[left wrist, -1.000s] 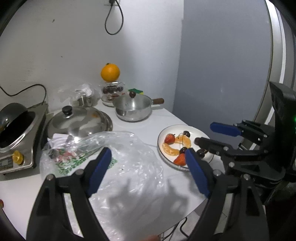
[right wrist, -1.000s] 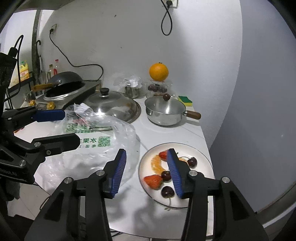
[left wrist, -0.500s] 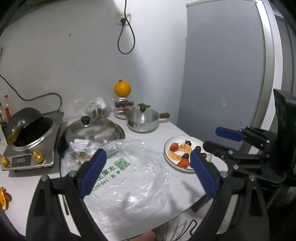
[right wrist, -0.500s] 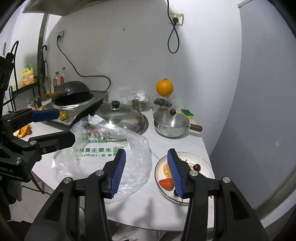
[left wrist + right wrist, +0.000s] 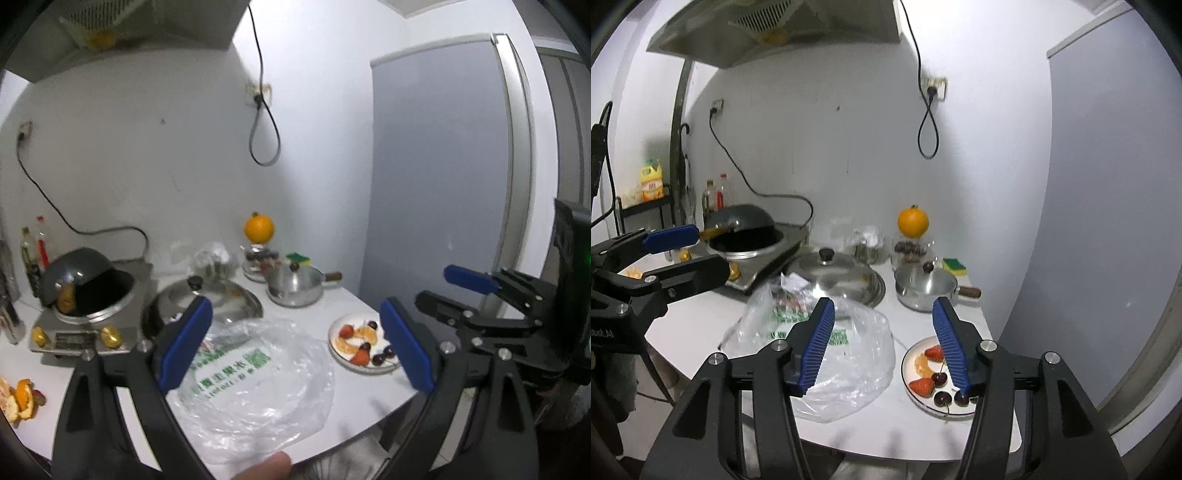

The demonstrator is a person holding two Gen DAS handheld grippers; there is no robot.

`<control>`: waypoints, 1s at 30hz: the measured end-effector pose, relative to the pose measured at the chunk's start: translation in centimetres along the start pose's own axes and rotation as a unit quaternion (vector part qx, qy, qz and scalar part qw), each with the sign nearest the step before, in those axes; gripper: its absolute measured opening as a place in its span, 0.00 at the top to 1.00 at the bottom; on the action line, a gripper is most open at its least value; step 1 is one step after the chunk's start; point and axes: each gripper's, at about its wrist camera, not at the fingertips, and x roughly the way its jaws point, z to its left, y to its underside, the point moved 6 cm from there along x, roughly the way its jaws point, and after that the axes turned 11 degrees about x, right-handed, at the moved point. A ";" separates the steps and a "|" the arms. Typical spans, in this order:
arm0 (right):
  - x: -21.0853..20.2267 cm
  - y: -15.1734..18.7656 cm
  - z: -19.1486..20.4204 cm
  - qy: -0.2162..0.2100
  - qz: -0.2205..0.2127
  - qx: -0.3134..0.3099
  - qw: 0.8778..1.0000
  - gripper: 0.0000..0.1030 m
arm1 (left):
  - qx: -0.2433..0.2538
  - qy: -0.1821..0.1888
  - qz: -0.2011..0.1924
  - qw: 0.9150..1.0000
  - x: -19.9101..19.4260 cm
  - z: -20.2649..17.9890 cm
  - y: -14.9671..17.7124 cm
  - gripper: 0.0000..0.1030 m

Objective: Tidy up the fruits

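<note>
One white countertop (image 5: 701, 332) against white wall (image 5: 820, 147).

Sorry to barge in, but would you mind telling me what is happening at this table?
A person holds two grippers above the table, gripping nothing. The left gripper and right gripper both have their jaws opening. Strawberries, cherries and orange segments sit on the white plate, beside a clear plastic bag.
</note>
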 end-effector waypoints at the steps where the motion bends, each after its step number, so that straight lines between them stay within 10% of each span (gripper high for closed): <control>1: -0.5 -0.2 0.0 -0.001 -0.005 0.001 1.000 0.43 | 0.001 -0.012 -0.004 1.000 -0.7 0.2 -0.3 0.04; 30: -7.8 -3.0 1.3 0.006 -0.091 0.013 0.996 0.38 | -0.005 -0.061 -0.070 0.996 -9.1 0.5 -3.1 0.01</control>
